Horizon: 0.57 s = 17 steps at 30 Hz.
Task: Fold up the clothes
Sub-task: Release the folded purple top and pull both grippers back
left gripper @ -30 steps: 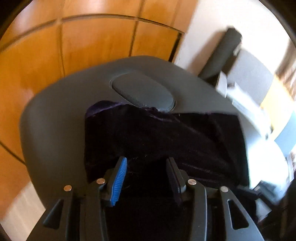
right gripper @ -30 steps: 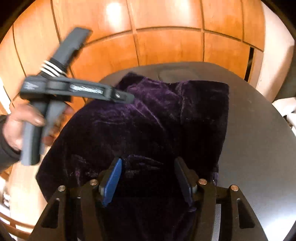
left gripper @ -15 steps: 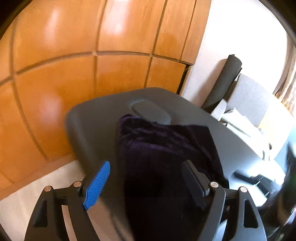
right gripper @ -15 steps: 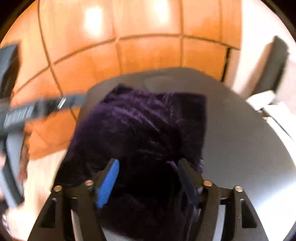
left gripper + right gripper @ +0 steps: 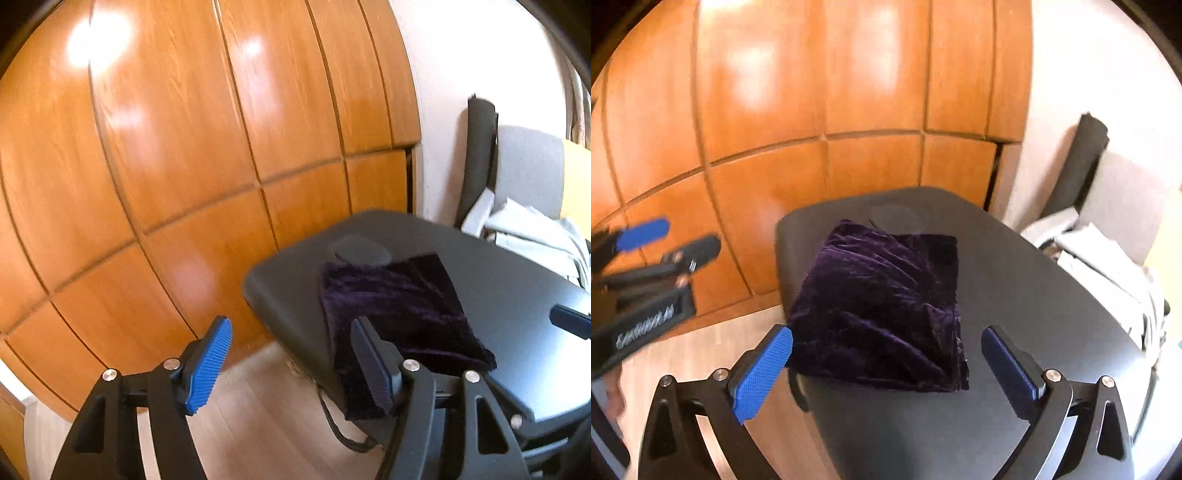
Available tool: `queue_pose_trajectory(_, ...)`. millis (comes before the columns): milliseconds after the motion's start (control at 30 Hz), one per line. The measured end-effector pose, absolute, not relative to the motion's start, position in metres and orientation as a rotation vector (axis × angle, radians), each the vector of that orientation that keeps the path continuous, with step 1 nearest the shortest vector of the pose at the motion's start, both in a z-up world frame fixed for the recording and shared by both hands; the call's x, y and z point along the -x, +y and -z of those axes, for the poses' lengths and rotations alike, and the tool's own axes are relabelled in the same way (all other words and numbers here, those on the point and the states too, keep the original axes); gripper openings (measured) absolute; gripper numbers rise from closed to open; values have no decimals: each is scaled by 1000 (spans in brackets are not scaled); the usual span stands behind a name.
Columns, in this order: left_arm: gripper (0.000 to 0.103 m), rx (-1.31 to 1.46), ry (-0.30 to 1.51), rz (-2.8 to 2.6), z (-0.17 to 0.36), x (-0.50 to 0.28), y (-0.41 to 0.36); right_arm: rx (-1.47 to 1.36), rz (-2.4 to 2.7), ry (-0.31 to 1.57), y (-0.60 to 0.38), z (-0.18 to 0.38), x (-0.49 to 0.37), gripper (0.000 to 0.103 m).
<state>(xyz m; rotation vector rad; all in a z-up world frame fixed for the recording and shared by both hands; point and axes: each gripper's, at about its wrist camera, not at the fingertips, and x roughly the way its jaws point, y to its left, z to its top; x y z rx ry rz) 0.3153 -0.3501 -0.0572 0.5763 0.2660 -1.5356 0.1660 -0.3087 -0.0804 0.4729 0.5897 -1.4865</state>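
Both tongs are off the cloth now. A second ago each was low over the purple velvet garment, jaws around fabric. In the current frames both have pulled up and back, and the garment lies ahead of and below them as a compact folded rectangle.

Left gripper: jaws apart, nothing between them. They have just been opening, then eased in slightly. From its view the garment sits ahead and to the right of the tips, with its near-left edge hanging over the rim of the dark padded table. The left pad is over open floor.

Right gripper: jaws spread wide, empty, just been opening. The garment lies straight ahead between the lines of the two fingers, well clear of the pads. The left gripper shows blurred at the left edge of this view, off the table's side.

The garment's far edge touches the oval inset at the table's head end.

Read: release done and the fold is holding. The top surface is still rumpled, with one bulged corner nearest the right gripper's right finger. The task looks near complete; what remains is probably a smoothing pass or pulling the overhanging edge back onto the table. Slippery pile, so it may creep off that edge.
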Motion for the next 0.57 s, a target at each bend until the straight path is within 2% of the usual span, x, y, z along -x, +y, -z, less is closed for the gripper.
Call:
queue_pose_trajectory(300, 69, -510, 483, 1667, 38, -323, -340, -377, 1484, 599, -271, 64, -179, 103)
queue_pose_trajectory(367, 60, -498, 493, 1665, 37, -323, -337, -376, 1483, 601, -268, 64, -180, 103)
queue_pose_trajectory(567, 58, -505, 465, 1651, 43, -321, -331, -376, 1482, 603, -263, 65, -181, 103)
